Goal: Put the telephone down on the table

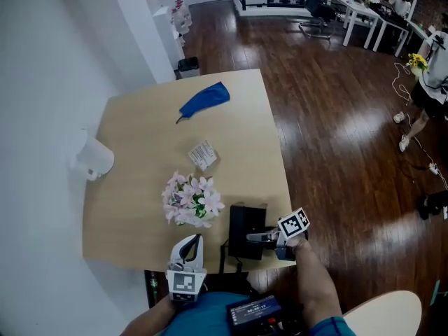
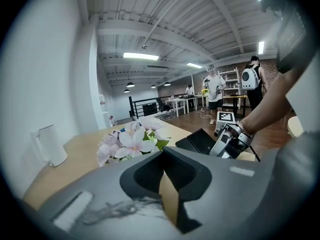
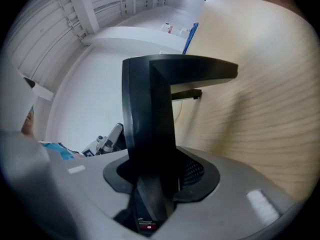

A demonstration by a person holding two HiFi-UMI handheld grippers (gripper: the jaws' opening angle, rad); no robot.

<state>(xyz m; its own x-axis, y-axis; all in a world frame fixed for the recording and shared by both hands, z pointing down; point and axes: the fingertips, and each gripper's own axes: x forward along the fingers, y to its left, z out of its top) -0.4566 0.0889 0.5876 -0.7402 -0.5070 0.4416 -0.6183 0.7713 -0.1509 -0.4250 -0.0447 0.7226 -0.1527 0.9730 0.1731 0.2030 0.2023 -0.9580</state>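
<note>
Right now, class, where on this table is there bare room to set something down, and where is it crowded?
Bare wood lies on the table between the white jug, the blue cloth and the packet, and along the right edge beyond the packet. The near edge is crowded: flowers, the telephone in the right gripper, the left gripper.

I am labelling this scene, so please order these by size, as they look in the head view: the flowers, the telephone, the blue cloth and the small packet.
1. flowers and telephone: nearly alike. The telephone may be nearer the camera, so I do not rank them.
2. blue cloth.
3. packet, clearly smallest.
</note>
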